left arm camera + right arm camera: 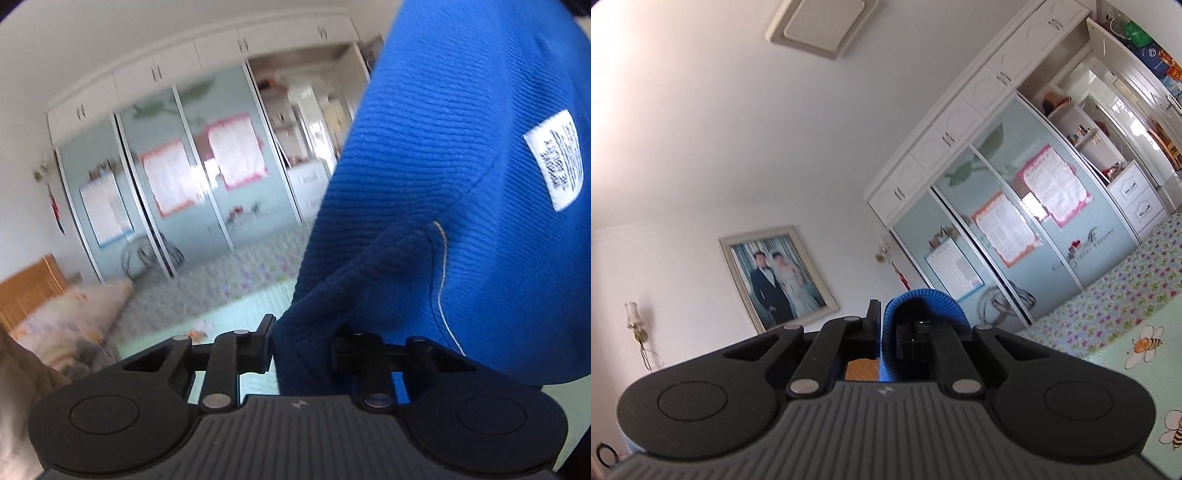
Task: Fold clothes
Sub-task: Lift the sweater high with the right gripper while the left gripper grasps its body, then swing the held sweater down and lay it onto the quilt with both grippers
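Filling the far side of the room, a white wardrobe point(1015, 206) with pale sliding doors runs behind everything, its doors hung with pink-bordered printed sheets point(1052, 184), and open shelves stand at its right end. Below it spreads the bed point(1108, 314), covered by a flowered sheet with a pale green cover printed with cartoon bees in the near right of the right wrist view. At the left of the left wrist view a patterned pillow point(74, 317) lies against a wooden headboard point(29, 288). A framed portrait point(775, 277) hangs on the white wall left of the wardrobe, with a small wall lamp point(635, 321) further left.

The blue garment point(461, 184), a ribbed knit, hangs in the air at the right of the left wrist view and takes up nearly half of it, with a white care label point(554, 158) sewn on its right part and a loose pale thread point(443, 280) trailing down it. Its lower edge bunches into the left gripper point(303, 347), whose jaws stand partly apart with the cloth pinched between them. In the right wrist view the right gripper point(886, 332) has its jaws nearly together, pinching a narrow fold of the same blue knit that loops up over the right finger point(916, 339).
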Motion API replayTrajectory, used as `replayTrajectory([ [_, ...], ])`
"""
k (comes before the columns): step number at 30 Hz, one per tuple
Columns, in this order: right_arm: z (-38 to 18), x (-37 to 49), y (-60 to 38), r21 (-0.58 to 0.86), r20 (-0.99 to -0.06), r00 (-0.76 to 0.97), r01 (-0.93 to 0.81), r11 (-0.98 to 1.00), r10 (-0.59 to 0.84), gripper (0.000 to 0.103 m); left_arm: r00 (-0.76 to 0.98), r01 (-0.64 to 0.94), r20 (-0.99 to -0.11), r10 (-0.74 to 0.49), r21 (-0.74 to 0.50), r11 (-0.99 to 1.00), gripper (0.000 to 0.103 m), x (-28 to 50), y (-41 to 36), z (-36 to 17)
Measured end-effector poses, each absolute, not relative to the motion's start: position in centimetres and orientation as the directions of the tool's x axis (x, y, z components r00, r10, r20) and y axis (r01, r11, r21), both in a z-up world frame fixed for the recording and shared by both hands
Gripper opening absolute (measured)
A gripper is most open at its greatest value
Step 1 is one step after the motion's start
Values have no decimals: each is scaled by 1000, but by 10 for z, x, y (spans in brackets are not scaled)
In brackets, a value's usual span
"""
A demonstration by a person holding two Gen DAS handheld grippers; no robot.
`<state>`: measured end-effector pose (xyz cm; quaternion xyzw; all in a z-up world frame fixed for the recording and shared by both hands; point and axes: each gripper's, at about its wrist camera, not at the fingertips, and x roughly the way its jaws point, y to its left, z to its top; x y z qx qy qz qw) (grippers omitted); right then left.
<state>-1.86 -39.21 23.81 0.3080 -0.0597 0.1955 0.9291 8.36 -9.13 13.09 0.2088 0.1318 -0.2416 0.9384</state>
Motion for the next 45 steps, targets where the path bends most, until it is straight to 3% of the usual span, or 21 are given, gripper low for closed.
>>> replayTrajectory([
  [5, 240, 32, -398, 566, 109, 956, -283, 774, 271, 10, 843, 491, -388, -373, 267, 829, 24, 124, -90, 130],
  [9, 240, 23, -404, 567, 174, 944, -329, 755, 280, 10, 892, 430, -290, -347, 305, 850, 24, 129, -80, 127],
  [15, 221, -22, -389, 523, 237, 903, -430, 736, 360, 10, 951, 309, -151, -270, 399, 863, 25, 146, -65, 171],
  [18, 197, -35, -380, 542, 246, 889, -457, 705, 386, 10, 981, 191, -57, -187, 474, 859, 26, 140, -72, 198],
  [22, 141, -18, -364, 663, 193, 879, -445, 602, 437, 10, 991, -6, 112, -80, 617, 787, 26, 123, -109, 225],
  [25, 89, 0, -353, 795, 194, 856, -424, 435, 480, 10, 956, -182, 286, -66, 754, 631, 30, 116, -167, 245],
  [27, 49, 8, -348, 868, 210, 859, -384, 315, 468, 10, 942, -219, 315, -117, 840, 497, 32, 118, -224, 244],
  [28, 28, 9, -346, 900, 198, 869, -344, 268, 453, 10, 943, -195, 289, -165, 880, 432, 35, 120, -255, 236],
  [30, -9, 5, -348, 937, 133, 895, -254, 241, 426, 11, 965, -89, 154, -210, 953, 290, 42, 139, -313, 192],
  [34, -67, -27, -363, 947, -50, 943, -59, 314, 329, 14, 959, 121, -113, -260, 993, 15, 44, 147, -390, 36],
  [36, -85, -54, -377, 930, -140, 953, 33, 367, 267, 22, 931, 265, -257, -259, 964, -4, 50, 133, -403, -25],
  [38, -94, -79, -390, 902, -199, 957, 95, 422, 210, 26, 876, 449, -415, -246, 888, 98, 50, 133, -401, -60],
  [41, -92, -106, -405, 850, -238, 961, 136, 509, 140, 29, 833, 552, -493, -252, 774, 309, 53, 127, -381, -79],
  [43, -85, -115, -410, 816, -238, 966, 142, 560, 101, 31, 802, 597, -500, -325, 674, 435, 79, 116, -350, -70],
  [45, -75, -120, -410, 776, -223, 972, 132, 617, 71, 37, 796, 602, -487, -360, 575, 554, 86, 110, -307, -60],
])
